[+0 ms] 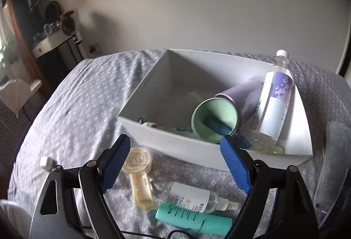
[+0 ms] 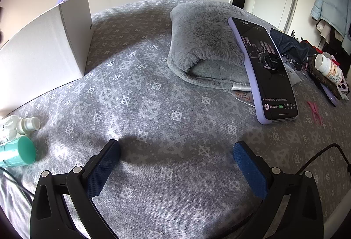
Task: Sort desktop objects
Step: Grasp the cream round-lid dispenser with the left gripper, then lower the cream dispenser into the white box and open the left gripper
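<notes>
A white box sits on the grey patterned cloth. In it lie a green cup with a blue comb inside, a purple cup and a clear bottle with a purple label. My left gripper is open and empty, just above the box's near wall. Below it on the cloth lie a beige handheld fan, a clear spray bottle and a teal tube. My right gripper is open and empty over bare cloth. The box, spray bottle and teal tube are at its left.
A grey fluffy pouch and a phone in a purple case lie ahead right of the right gripper. A white pill bottle, dark cloth and a pink clip are at the far right. A small white cap lies left of the left gripper.
</notes>
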